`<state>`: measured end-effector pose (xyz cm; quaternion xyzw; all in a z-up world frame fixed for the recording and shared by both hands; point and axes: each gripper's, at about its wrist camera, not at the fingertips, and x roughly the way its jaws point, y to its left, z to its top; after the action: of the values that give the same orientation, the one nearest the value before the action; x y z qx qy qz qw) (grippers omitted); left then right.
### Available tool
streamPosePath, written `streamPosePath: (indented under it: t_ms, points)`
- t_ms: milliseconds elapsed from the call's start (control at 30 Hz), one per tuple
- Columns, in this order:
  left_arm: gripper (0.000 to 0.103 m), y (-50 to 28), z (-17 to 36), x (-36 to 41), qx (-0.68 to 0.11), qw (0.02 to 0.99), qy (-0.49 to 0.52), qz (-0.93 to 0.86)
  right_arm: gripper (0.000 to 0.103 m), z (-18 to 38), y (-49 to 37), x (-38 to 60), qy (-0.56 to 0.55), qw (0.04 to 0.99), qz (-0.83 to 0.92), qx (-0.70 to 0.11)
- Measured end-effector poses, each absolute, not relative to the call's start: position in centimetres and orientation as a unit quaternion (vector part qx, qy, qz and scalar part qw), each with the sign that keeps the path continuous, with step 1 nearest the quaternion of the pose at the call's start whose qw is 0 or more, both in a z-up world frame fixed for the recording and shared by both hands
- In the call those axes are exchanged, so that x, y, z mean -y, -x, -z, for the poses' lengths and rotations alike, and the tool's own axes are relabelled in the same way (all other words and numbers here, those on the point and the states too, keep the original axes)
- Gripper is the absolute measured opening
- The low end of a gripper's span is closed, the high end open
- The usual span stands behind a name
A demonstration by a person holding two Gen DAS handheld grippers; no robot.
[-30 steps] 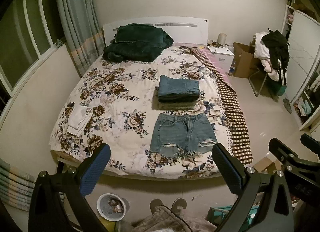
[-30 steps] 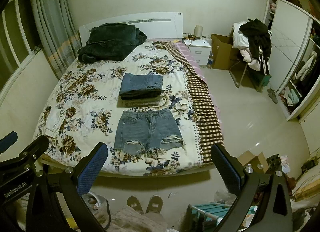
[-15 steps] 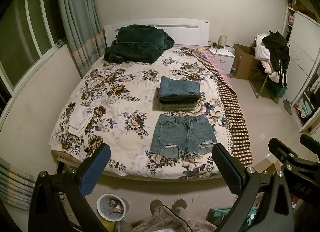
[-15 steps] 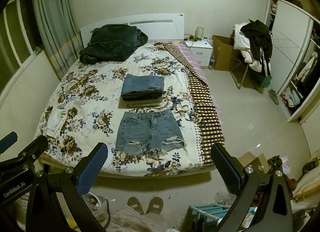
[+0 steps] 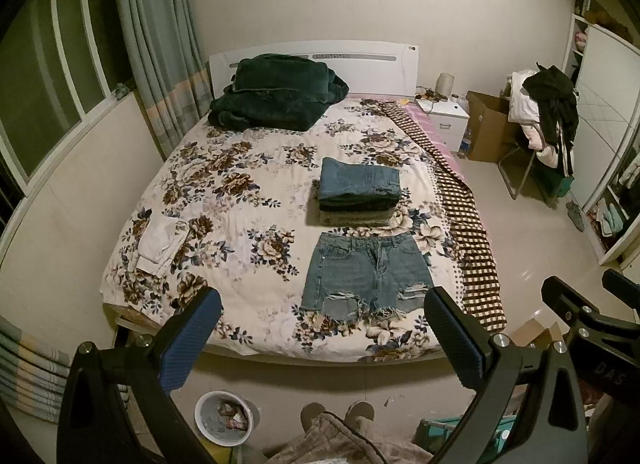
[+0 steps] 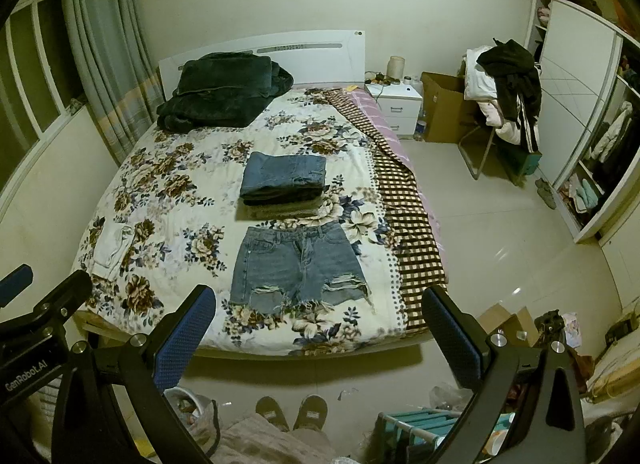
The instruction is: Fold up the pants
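A pair of blue denim shorts (image 5: 366, 276) with frayed hems lies flat on the floral bed cover (image 5: 240, 200), waistband toward the headboard; it also shows in the right wrist view (image 6: 296, 264). Behind it sits a stack of folded jeans (image 5: 360, 188), also in the right wrist view (image 6: 284, 180). My left gripper (image 5: 320, 336) is open and empty, held above the floor short of the bed's foot. My right gripper (image 6: 320, 336) is open and empty at the same distance.
A dark green blanket (image 5: 276, 92) lies by the headboard. A white garment (image 5: 160, 240) lies at the bed's left edge. A checked blanket (image 5: 472, 240) hangs over the right edge. A white bucket (image 5: 226, 418) and the person's slippers (image 6: 292, 410) are on the floor.
Both views have shifted slightly, so the bed sits a little lower in the frames. Both grippers stay open and the clothes have not moved.
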<state>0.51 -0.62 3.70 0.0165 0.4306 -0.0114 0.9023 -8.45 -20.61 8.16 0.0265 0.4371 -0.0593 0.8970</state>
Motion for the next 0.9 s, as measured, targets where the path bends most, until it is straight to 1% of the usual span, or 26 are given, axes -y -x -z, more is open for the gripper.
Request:
streamPosePath:
  t_ms: [167, 200, 900]
  points:
    - [0.103, -1.0, -4.2, 0.5, -0.430, 0.902, -0.015, 0.011, 0.103, -7.9, 8.6, 20.6, -0.027, 0.898, 0.060, -0.435]
    - [0.103, -0.3, -3.5, 0.6, -0.430, 0.903, -0.016, 0.012, 0.103, -7.9, 8.6, 20.6, -0.027, 0.898, 0.060, -0.436]
    - [0.103, 0.3, -3.0, 0.6, -0.427, 0.904, -0.016, 0.012, 0.103, -7.4, 9.0, 20.3, -0.030, 0.898, 0.059, -0.436]
